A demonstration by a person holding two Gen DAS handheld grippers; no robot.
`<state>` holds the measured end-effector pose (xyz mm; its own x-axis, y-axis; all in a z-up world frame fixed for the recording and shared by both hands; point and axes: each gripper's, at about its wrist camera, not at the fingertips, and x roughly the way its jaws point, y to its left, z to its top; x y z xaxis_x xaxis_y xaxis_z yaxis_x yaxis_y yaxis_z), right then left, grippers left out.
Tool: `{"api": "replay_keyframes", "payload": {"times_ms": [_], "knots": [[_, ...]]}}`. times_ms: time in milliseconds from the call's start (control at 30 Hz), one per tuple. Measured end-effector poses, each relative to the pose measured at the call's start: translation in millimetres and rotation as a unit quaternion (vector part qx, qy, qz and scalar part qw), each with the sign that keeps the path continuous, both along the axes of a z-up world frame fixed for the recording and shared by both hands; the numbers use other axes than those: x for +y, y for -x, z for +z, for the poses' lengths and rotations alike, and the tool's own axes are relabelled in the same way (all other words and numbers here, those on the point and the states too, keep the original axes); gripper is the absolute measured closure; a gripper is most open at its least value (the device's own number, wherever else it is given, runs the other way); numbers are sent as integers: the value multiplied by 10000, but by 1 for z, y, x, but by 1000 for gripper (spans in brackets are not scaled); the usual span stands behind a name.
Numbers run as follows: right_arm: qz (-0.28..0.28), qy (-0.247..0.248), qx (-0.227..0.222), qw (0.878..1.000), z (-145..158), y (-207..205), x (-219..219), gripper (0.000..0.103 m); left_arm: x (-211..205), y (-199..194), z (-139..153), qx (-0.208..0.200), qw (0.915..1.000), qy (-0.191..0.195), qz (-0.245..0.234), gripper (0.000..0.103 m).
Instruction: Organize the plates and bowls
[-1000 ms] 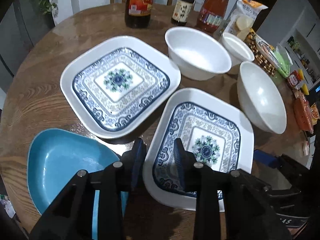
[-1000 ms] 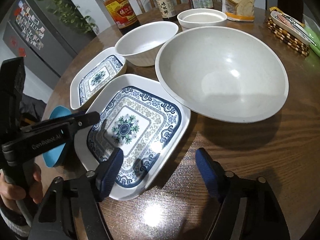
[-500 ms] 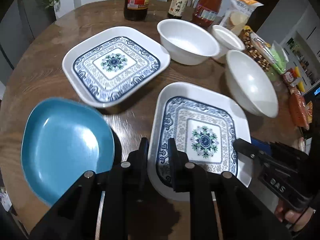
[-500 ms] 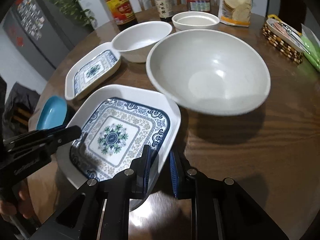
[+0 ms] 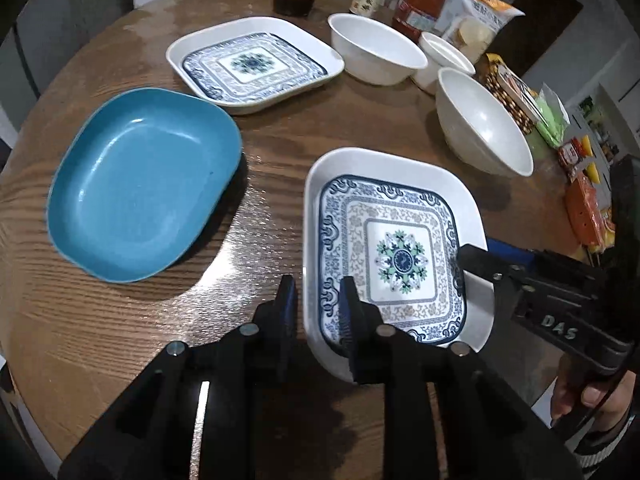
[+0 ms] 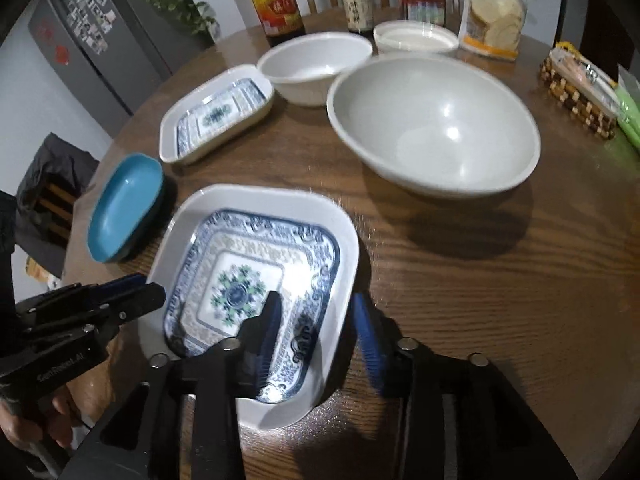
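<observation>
The left gripper (image 5: pixel 318 304) straddles the near left rim of the nearer blue-patterned square plate (image 5: pixel 394 256): one finger stands outside the rim, the other inside over the patterned well. Its jaws are narrowly parted around that rim, but whether they pinch it cannot be told. The right gripper (image 6: pixel 318 324) sits astride the same plate's right rim, with one finger over the pattern and the other outside above the wooden table (image 6: pixel 480 280); its jaws are parted wider than the rim, with a gap visible on the outer side. Left of this plate lies a blue dish (image 5: pixel 140 184). Farther back rests a second patterned square plate (image 5: pixel 254 64), then a white bowl (image 5: pixel 376 56), a small white bowl (image 5: pixel 444 60) and a large white bowl (image 5: pixel 484 124).
</observation>
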<state>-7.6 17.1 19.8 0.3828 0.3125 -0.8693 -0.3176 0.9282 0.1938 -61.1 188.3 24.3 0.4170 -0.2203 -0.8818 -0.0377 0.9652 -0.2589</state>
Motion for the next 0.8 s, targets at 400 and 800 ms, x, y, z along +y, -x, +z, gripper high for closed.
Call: {"api": "replay_keyframes", "payload": {"times_ms": [400, 800], "knots": [[178, -943, 98, 9953, 31, -13, 30, 48, 50, -15, 64, -1034, 9926, -48, 638, 24], [-404, -1215, 446, 9908, 18, -64, 83, 48, 116, -132, 53, -661, 9956, -577, 338, 17]]}}
